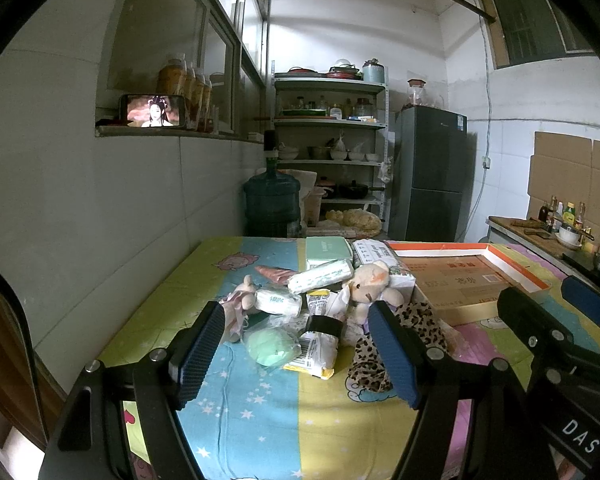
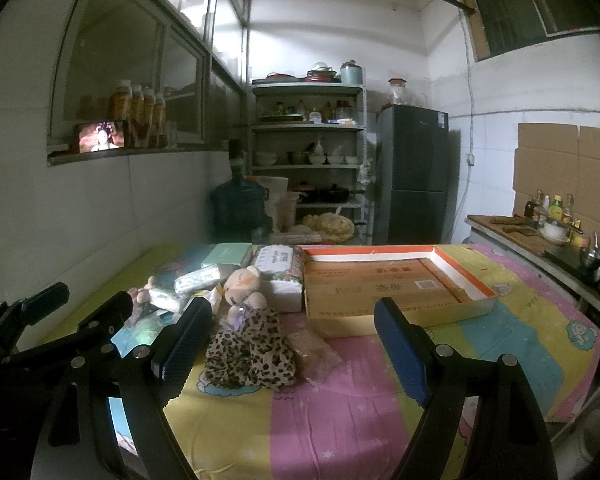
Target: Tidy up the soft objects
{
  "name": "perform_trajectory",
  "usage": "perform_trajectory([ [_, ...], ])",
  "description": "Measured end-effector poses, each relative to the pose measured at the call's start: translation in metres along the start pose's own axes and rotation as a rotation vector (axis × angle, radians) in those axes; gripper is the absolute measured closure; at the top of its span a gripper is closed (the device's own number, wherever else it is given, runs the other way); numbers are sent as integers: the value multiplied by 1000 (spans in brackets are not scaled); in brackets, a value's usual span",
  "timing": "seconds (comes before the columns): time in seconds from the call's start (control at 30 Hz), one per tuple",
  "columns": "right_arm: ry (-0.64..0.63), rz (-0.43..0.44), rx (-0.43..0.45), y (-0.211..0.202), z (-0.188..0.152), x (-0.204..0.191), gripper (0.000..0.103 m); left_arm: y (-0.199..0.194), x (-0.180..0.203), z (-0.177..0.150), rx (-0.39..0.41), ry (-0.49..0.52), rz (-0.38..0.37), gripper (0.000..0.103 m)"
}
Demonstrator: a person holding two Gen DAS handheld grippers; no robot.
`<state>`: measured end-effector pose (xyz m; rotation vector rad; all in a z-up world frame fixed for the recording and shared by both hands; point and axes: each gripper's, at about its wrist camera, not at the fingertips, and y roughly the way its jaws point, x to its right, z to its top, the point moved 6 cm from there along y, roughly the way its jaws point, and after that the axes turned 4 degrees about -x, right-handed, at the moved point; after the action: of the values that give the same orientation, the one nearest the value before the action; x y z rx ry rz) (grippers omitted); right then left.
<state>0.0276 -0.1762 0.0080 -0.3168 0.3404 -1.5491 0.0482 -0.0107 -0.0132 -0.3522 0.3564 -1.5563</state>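
Here, both grippers hover open over the desk, nothing between the fingers.
Left wrist view: the left gripper [image 1: 300,354] faces the soft pile; the wrapped roll [image 1: 320,276] lies with its long axis running left-low to right-high, beside the teddy bear [image 1: 370,282]. Right wrist view: the right gripper [image 2: 290,354] is spread wide; the leopard cloth [image 2: 250,350] lies near its left finger, and the cardboard tray [image 2: 396,284] sits beyond.

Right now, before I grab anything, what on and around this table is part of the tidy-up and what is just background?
For the job:
teddy
leopard cloth
green pouch
tissue packs
box lid

Just lying about:
water jug
fridge
shelf
phone
counter bottles
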Motion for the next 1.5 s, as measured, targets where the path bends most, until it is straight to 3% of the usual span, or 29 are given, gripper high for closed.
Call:
perform_trajectory([
  [1.1, -5, 5, -12, -5, -3, -9, 19, 1, -3, -4, -10, -6, 8, 29],
  [1.23, -4, 19, -52, 7, -12, -6, 19, 15, -21, -12, -37, -30, 14, 29],
  [1.5, -9, 129, -172, 50, -39, -14, 19, 46, -61, -29, -96, -96, 2, 29],
])
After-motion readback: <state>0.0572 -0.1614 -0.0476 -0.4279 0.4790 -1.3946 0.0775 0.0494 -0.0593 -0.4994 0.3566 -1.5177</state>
